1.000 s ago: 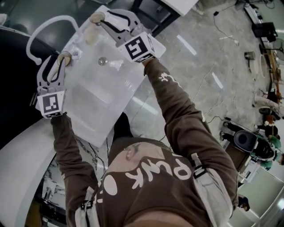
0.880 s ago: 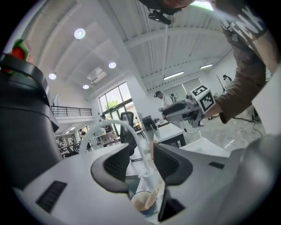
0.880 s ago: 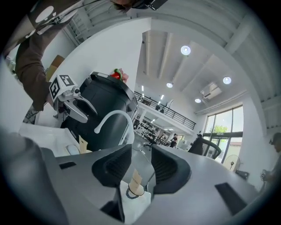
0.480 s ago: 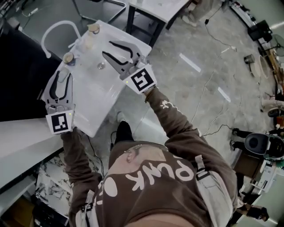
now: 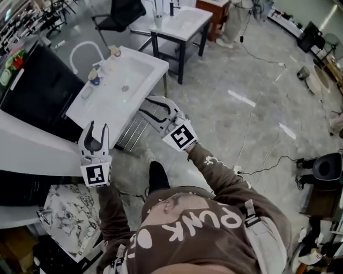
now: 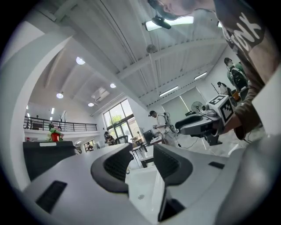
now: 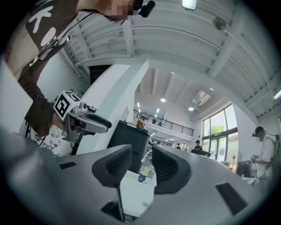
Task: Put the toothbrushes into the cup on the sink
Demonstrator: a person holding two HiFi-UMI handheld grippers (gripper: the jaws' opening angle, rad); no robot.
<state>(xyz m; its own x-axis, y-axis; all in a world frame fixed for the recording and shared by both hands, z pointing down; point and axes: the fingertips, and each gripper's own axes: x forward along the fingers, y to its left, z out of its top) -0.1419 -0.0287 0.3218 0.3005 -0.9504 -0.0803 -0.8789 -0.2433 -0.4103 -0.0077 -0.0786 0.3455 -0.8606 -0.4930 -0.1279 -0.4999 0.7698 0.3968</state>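
The white sink (image 5: 136, 75) stands ahead of me, with a drain in its basin. Two small cups sit on its far rim by the arched faucet (image 5: 86, 49): one tan-topped cup (image 5: 114, 51) and one cup (image 5: 94, 76) with something blue at it. That blue-marked cup (image 7: 143, 172) also shows between the right jaws. No toothbrush can be made out. My left gripper (image 5: 97, 127) hangs open and empty short of the sink's near end. My right gripper (image 5: 144, 105) is open and empty beside the sink's front edge. The sink basin (image 6: 147, 186) shows between the left jaws.
A dark panel (image 5: 32, 91) stands behind the sink. A white counter edge (image 5: 32, 155) runs at my left. Beyond are a small table (image 5: 179, 24) and an office chair (image 5: 120, 13). Cables lie on the floor (image 5: 252, 123). People stand in the hall (image 6: 160, 125).
Both grippers have drawn back from over the sink's rim and cups to well in front of it. The view has pulled away, so the sink looks smaller.
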